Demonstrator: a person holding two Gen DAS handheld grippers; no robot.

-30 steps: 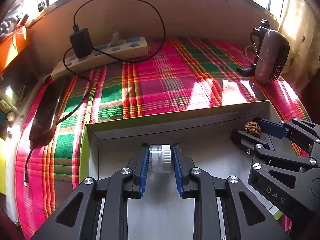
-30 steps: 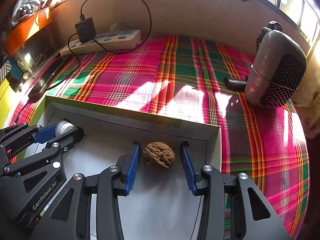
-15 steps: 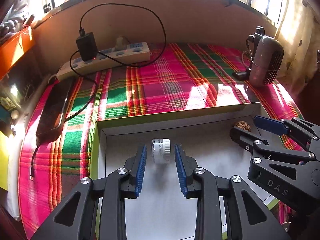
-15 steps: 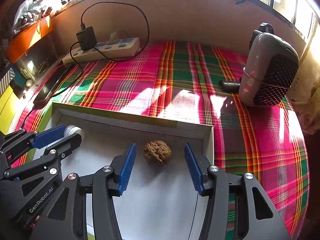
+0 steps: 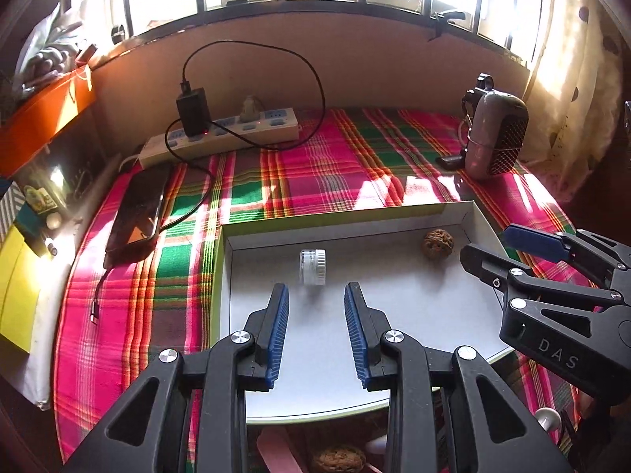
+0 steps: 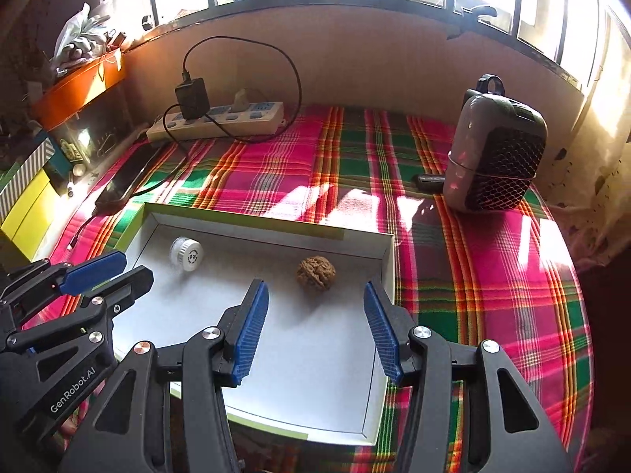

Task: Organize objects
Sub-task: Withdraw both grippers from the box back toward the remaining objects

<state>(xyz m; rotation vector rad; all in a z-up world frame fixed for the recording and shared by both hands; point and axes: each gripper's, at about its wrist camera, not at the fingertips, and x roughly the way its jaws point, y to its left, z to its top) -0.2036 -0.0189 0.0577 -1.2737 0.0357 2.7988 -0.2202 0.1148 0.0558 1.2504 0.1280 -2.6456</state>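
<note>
A small white-capped jar (image 5: 312, 267) lies on its side in the white box (image 5: 347, 222), near its far left corner; it also shows in the right wrist view (image 6: 185, 254). A walnut (image 5: 437, 241) lies near the box's far right corner, also in the right wrist view (image 6: 316, 272). My left gripper (image 5: 315, 295) is open and empty, drawn back behind the jar. My right gripper (image 6: 315, 289) is open and empty, drawn back behind the walnut. The box rim also shows in the right wrist view (image 6: 388, 252).
The box sits on a plaid cloth (image 5: 315, 173). A power strip with charger (image 5: 221, 134), a phone (image 5: 138, 209) on a cable and a grey mesh-fronted device (image 5: 495, 140) stand around it. Another walnut (image 5: 339, 459) lies below the box's near edge. Boxes are stacked at the left (image 6: 23, 213).
Both grippers opened and pulled back and up. The left let go of the jar and the right backed off the walnut; both objects now lie free in the box.
</note>
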